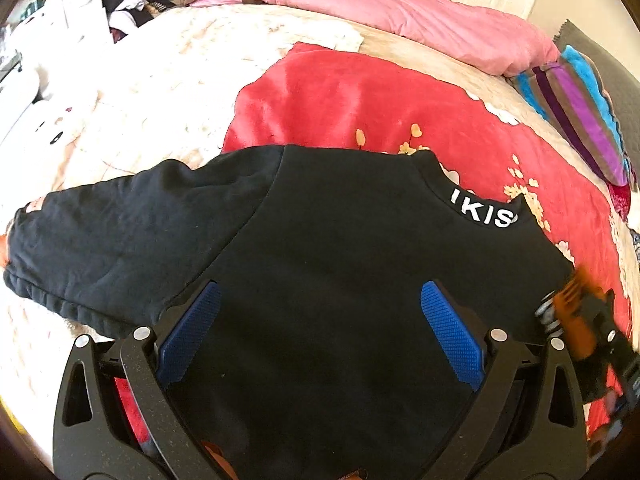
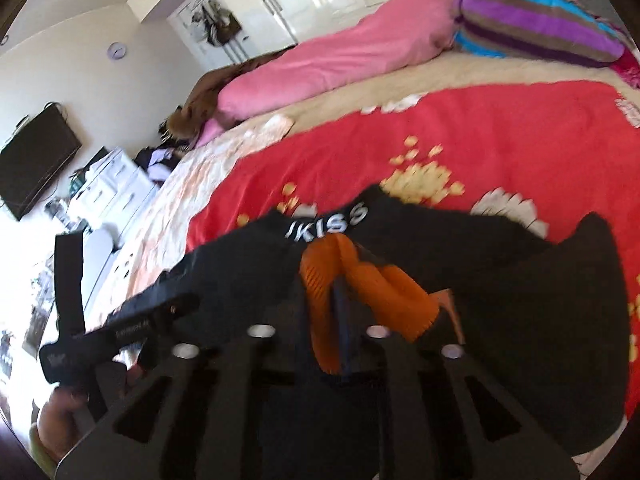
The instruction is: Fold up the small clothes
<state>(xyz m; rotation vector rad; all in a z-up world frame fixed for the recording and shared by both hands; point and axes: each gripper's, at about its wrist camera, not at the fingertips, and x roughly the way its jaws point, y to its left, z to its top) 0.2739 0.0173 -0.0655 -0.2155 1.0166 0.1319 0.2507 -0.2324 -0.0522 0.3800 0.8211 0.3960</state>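
The bed (image 1: 160,92) carries a red flowered blanket (image 1: 340,100), with the black sweatshirt (image 1: 320,240) spread flat on it at lower centre. A pink duvet (image 1: 400,12) lies along the top, and a striped pillow (image 1: 576,112) at upper right.

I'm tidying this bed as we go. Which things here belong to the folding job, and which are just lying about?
Part of the job:
- black sweatshirt
- left gripper, jaws wide apart
- right gripper

Just lying about:
- red blanket, under the sweatshirt
- pink quilt
- striped pillow
- white drawers
- dark screen
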